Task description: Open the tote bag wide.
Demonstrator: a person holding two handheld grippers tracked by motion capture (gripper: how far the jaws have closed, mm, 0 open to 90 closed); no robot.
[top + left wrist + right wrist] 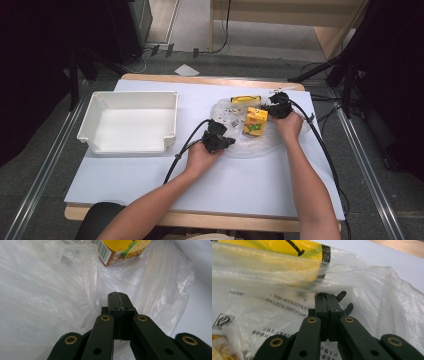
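Note:
A clear plastic bag (250, 147) lies crumpled on the white table, right of centre. A yellow juice carton (255, 122) stands in it, and a flat yellow package (245, 100) lies behind the carton. My left gripper (227, 141) is at the bag's near left edge. In the left gripper view its jaws (119, 296) are pressed together with a thin line of film in the seam, the bag (50, 290) spreading around them and the carton (122, 250) ahead. My right gripper (271, 109) is at the bag's far right. It (327, 298) is shut on a fold of the bag (387, 295), just below the yellow package (274, 247).
A white plastic bin (130, 121), empty, sits on the left half of the table (150, 175). Black cables trail from both grippers across the tabletop. Stands and floor rails flank the table on both sides.

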